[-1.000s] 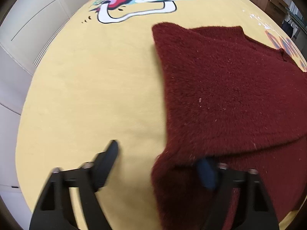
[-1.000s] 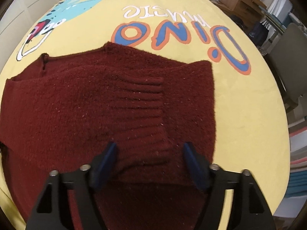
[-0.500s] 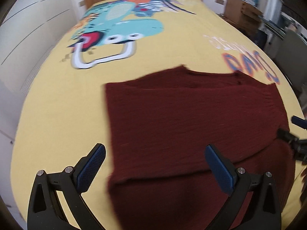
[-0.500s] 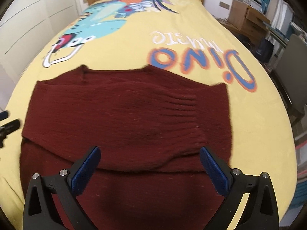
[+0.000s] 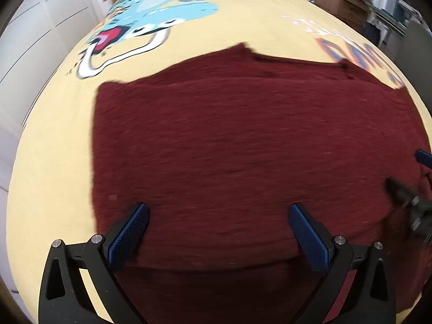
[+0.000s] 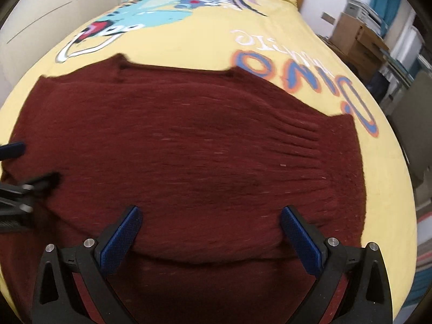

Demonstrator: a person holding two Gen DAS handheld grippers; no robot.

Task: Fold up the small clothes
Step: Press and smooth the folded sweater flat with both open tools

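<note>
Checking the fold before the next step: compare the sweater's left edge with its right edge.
On the maroon sweater, the left edge is plain knit and runs straight, while the right edge sits beside a ribbed cuff and looks fuzzier. The left gripper hovers nearer the left edge, the right gripper nearer the right. Both edges lie flat on the yellow bedspread; both grippers are open.

one sweater (image 6: 189, 156), one bedspread (image 6: 283, 21), two tools (image 5: 218, 232) (image 6: 210, 229).

Both wrist views above shared sweater (image 5: 243, 148)
</note>
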